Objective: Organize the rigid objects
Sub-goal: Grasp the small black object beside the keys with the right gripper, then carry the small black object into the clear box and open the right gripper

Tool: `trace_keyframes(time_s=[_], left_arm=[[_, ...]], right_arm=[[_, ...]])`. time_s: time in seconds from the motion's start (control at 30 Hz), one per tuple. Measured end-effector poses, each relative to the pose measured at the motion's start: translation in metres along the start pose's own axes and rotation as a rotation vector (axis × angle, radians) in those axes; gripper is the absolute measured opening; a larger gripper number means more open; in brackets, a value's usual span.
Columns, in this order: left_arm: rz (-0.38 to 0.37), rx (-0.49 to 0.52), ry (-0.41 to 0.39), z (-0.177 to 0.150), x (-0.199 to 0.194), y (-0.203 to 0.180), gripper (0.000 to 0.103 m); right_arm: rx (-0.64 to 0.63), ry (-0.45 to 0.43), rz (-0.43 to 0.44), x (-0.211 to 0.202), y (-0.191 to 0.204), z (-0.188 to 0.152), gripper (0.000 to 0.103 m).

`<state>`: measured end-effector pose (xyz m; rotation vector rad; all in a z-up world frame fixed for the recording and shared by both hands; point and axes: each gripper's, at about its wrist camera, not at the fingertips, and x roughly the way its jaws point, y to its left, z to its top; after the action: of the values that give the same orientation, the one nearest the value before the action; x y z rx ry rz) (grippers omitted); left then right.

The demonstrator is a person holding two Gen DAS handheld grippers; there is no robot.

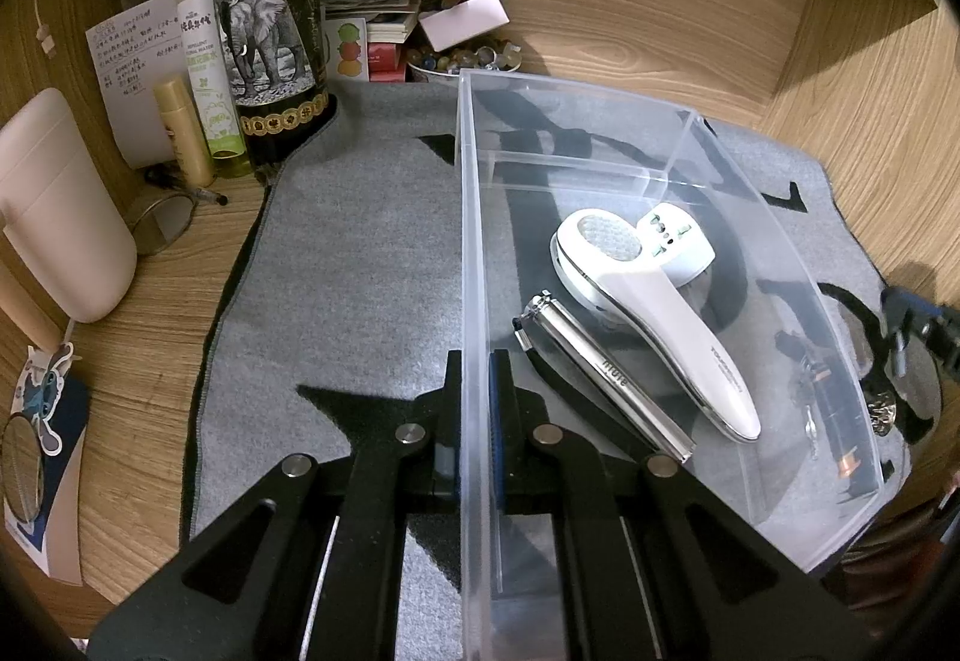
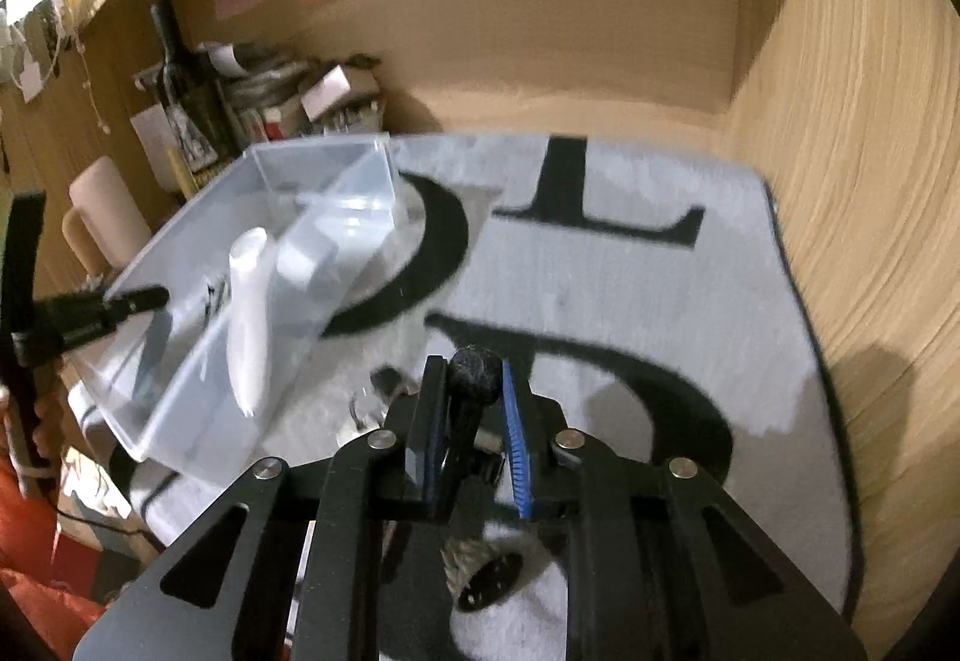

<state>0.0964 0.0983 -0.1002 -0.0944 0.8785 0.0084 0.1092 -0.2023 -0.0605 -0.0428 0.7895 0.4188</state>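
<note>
The clear plastic bin sits on the grey mat in the right half of the left wrist view, and the left gripper at lower centre is clamped on its near wall, one finger outside and one inside. In the bin lie a white handheld device, a white plug adapter touching its head, and a silver bar-shaped tool just left of the handle. In the blurred right wrist view, the right gripper at lower centre is closed on a black brush, whose round bristled head shows below between the fingers; the bin appears at centre left.
</note>
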Motion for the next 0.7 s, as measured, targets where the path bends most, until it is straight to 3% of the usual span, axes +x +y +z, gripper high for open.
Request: trace_keyframes(time_s=[0.43,0.7], left_arm=[[-0.012,-0.003,-0.002,0.001,0.000,-0.002,0.005],[-0.024,-0.006,-0.006,0.001,0.000,0.000,0.006]], right_arm=[[-0.142,-0.126,0.139,-0.005,0.066,0.047,0.016],[-0.231,-0.078,0.210,0.018,0.110,0.051,0.016]])
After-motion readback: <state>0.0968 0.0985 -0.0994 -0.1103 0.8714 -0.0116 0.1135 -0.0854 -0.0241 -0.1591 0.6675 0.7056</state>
